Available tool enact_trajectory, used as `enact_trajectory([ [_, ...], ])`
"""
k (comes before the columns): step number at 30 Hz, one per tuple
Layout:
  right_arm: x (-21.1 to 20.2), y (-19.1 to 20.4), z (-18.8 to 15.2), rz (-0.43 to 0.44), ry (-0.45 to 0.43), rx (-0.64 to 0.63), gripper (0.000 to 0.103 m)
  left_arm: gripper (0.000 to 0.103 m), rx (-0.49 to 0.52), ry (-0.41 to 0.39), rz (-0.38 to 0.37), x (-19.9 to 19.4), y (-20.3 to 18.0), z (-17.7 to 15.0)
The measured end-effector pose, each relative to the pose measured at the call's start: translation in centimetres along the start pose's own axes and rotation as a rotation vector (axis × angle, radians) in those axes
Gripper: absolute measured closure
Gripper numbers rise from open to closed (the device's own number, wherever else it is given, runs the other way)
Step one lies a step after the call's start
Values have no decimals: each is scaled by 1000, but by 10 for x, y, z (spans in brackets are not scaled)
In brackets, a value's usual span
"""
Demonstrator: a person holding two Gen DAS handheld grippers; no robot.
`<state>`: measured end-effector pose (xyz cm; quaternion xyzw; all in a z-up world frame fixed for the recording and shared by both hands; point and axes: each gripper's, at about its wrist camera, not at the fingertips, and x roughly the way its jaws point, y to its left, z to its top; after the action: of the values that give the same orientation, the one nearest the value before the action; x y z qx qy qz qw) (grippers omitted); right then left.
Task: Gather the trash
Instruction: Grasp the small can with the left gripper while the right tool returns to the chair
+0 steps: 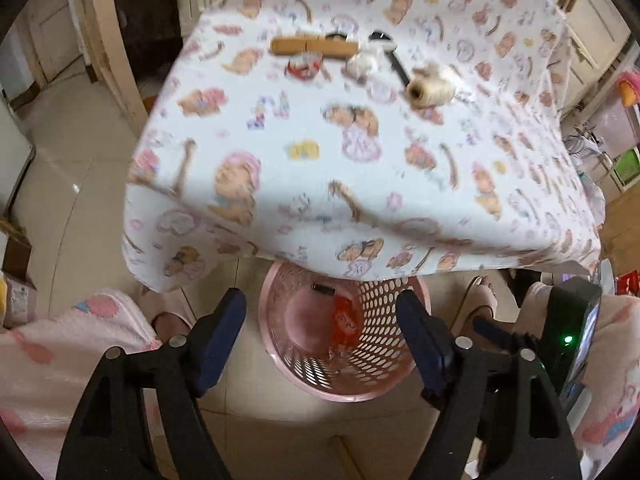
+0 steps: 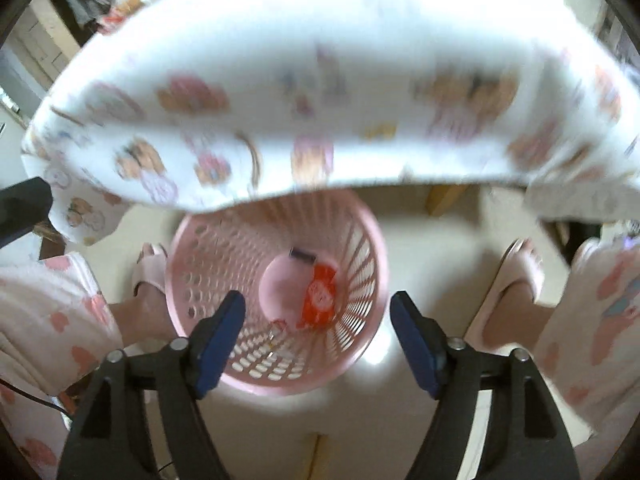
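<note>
On the tiled floor (image 1: pixel 80 184) a pink basket (image 2: pixel 372 280) already holds a red wrapper (image 2: pixel 320 296) and a small dark piece (image 2: pixel 302 256). A paper roll (image 1: pixel 430 89), a brown stick (image 1: pixel 312 46) and other scraps wait on the desk (image 1: pixel 248 132). Both the left hand-held gripper (image 1: pixel 320 312) and the right hand-held gripper (image 2: pixel 316 314) hang spread and empty over the basket.

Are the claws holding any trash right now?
No. The left claw and the right claw are both open and empty above the pink basket.

A home: a table (image 1: pixel 360 160) under a cartoon-print cloth, a pink plastic basket (image 1: pixel 380 300) on the tiled floor (image 1: pixel 72 160), and a person's slippers (image 2: pixel 150 268).
</note>
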<state>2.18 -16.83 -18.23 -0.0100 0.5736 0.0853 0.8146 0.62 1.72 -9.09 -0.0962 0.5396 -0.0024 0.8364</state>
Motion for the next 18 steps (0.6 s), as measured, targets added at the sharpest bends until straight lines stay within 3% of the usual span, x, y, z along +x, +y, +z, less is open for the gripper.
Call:
enact_trajectory([
  [4,-27,5,6,-3,-77,-52,17,24,34,-70,19,-21,-2,1],
  [9,-56,3,11,20,-153,-37,15,21,75,-193,46,-43,-5,0],
  [12,-68,1,13,-6,-197,-44,15,20,69,-277,21,-64,-4,1],
  [18,-99,3,18,20,-287,-56,15,4,54,-456,51,-99,-4,8],
])
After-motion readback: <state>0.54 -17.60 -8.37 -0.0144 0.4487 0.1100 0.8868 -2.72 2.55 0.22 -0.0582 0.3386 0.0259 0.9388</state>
